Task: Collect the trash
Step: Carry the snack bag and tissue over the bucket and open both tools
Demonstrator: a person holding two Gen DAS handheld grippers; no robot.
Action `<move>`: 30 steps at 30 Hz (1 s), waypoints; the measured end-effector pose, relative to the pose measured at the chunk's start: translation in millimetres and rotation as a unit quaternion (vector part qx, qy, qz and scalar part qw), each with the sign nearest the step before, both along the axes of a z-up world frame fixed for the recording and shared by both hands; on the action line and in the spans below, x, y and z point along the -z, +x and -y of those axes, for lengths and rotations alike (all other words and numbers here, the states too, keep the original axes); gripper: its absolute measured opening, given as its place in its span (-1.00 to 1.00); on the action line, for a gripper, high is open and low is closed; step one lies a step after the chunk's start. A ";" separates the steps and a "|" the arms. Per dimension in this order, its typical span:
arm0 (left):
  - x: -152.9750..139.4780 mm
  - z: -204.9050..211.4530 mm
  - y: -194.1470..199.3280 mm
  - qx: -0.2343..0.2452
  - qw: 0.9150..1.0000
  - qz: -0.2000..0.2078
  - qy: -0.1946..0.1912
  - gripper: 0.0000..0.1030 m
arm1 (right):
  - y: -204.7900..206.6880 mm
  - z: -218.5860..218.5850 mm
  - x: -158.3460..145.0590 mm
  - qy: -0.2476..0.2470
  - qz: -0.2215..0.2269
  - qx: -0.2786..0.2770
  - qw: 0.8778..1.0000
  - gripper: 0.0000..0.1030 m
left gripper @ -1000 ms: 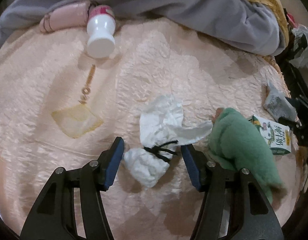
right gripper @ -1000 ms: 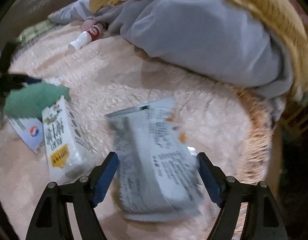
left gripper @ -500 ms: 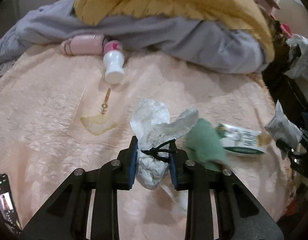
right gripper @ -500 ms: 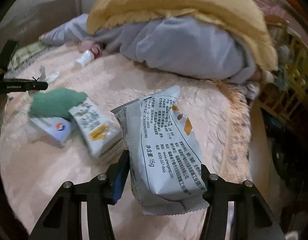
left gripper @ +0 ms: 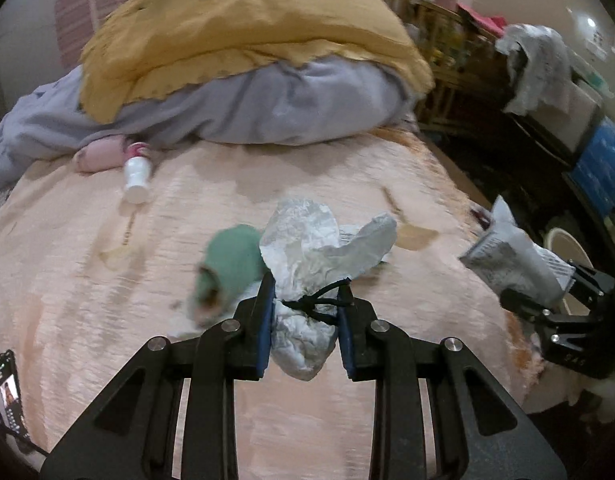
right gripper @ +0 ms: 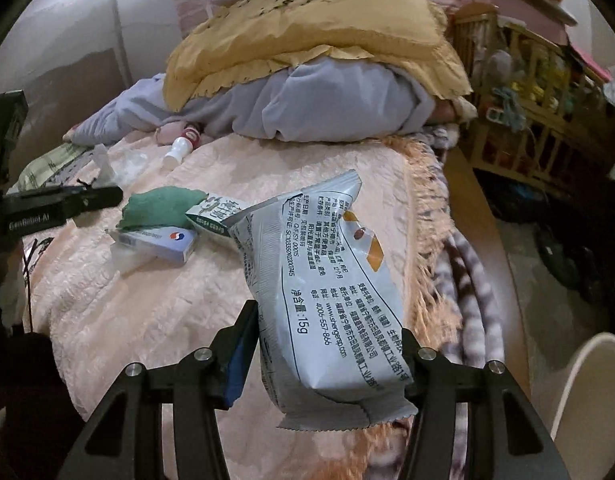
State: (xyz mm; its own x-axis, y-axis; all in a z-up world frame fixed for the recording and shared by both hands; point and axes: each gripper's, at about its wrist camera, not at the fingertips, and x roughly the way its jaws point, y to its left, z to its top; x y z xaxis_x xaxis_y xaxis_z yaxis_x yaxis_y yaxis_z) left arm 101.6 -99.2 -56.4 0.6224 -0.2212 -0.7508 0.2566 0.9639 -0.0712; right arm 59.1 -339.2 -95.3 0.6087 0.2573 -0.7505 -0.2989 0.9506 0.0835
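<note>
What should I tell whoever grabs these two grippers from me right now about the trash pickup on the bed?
Left gripper: shut on the crumpled white tissue, lifted off the bed.
Right gripper: shut on the grey snack packet, also lifted.
Done: both pieces picked up; neither binned yet.
Left on the bed: green-and-white carton, blue-and-white box, white bottle near the bedding. Green cloth may not be trash.

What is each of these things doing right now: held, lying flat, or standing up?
Crumpled tissue: lifted, pinched in the left gripper.
Snack packet: torn open, lifted, clamped in the right gripper.
White bottle: lying on its side on the bed.
Green cloth: lying bunched on the bed.
Blue box: lying flat.
</note>
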 end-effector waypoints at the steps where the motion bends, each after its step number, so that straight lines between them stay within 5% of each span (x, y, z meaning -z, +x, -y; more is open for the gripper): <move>1: 0.3 6.7 -2.8 0.003 1.000 0.002 0.001 -0.52 | -4.0 1.8 -0.5 0.000 0.001 0.004 1.000 0.03; 30: 5.5 187.2 -53.3 0.138 0.990 0.012 0.006 -0.52 | -81.7 156.1 -14.1 0.018 0.022 0.154 0.988 0.08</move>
